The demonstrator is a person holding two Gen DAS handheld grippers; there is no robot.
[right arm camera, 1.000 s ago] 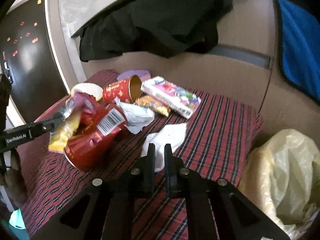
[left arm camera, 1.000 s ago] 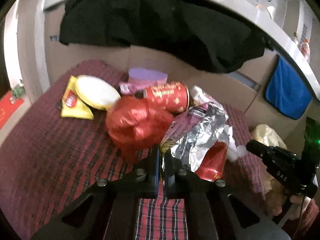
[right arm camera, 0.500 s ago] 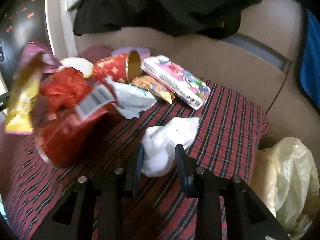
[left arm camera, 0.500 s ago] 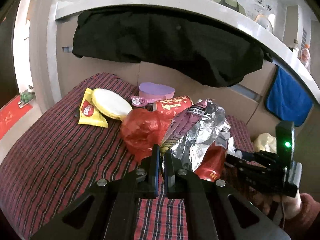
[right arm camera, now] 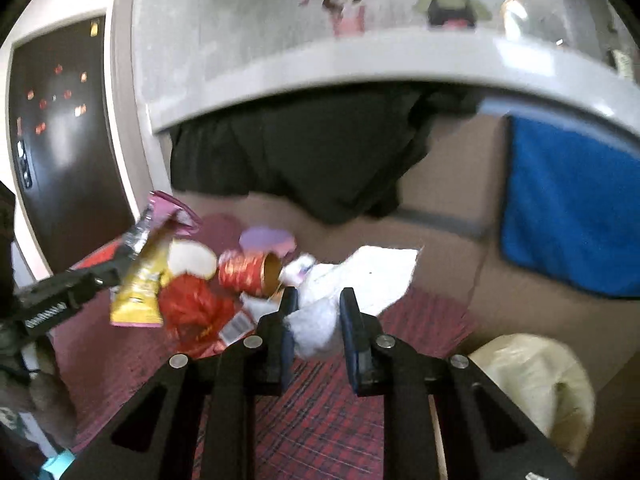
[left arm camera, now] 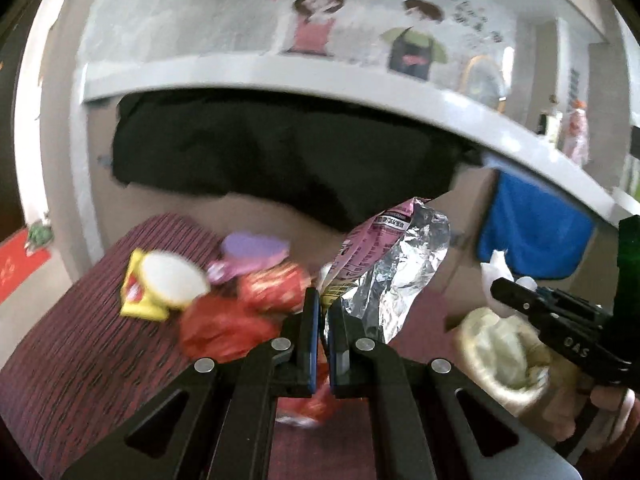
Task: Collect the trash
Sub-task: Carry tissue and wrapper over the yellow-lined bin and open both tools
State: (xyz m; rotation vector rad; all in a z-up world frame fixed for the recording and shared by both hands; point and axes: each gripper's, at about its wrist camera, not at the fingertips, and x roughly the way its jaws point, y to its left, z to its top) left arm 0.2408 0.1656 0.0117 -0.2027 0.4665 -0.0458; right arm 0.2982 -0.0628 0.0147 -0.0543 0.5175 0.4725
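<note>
My left gripper point(left arm camera: 323, 308) is shut on a pink and silver foil snack wrapper point(left arm camera: 384, 276) and holds it raised above the red plaid table point(left arm camera: 80, 352); the wrapper also shows in the right wrist view point(right arm camera: 148, 264). My right gripper point(right arm camera: 316, 312) is closed around a crumpled white tissue point(right arm camera: 320, 316) and holds it above the table point(right arm camera: 328, 412). A red plastic bag point(left arm camera: 224, 328), a red cylindrical can point(right arm camera: 248, 272), a white round lid point(left arm camera: 172, 284) on a yellow packet and a purple lid point(left arm camera: 256, 246) lie on the table.
A pale yellow trash bag point(right arm camera: 532, 380) stands open at the table's right end, also in the left wrist view point(left arm camera: 500, 356). A black cloth point(left arm camera: 280, 160) and a blue towel point(right arm camera: 572, 208) hang on the brown wall behind. A white ledge runs above.
My left gripper has lifted the foil wrapper up off the pile. My right gripper opened, then closed on the white tissue and raised it off the table.
</note>
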